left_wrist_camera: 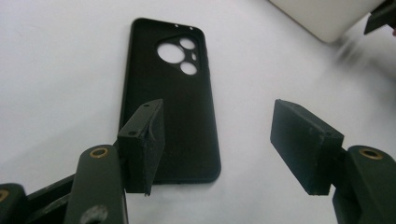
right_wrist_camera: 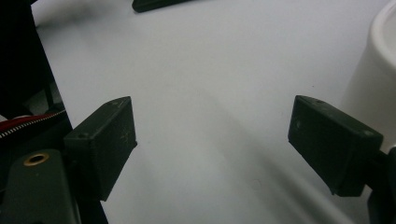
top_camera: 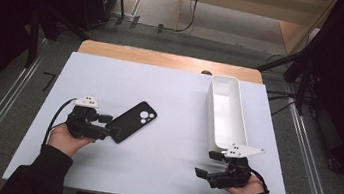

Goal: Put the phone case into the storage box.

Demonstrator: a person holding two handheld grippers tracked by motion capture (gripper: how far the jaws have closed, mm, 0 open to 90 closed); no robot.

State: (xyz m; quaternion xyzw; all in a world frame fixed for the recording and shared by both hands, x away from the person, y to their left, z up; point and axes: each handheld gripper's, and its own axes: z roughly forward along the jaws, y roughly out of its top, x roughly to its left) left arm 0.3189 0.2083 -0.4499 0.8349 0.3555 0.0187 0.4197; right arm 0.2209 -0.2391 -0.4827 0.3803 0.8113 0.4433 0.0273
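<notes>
High view sits above the near edge of the table, looking forward and down, far enough to catch every edge. The left gripper view rides low and close, aimed at the phone case toward the white bin. The right gripper view skims the tabletop beside that bin; all three share it.

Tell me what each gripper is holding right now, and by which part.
Nothing is held. The left gripper stands open over the near end of the black phone case, its pads apart from it. The right gripper is open over bare table beside the white bin.
</notes>
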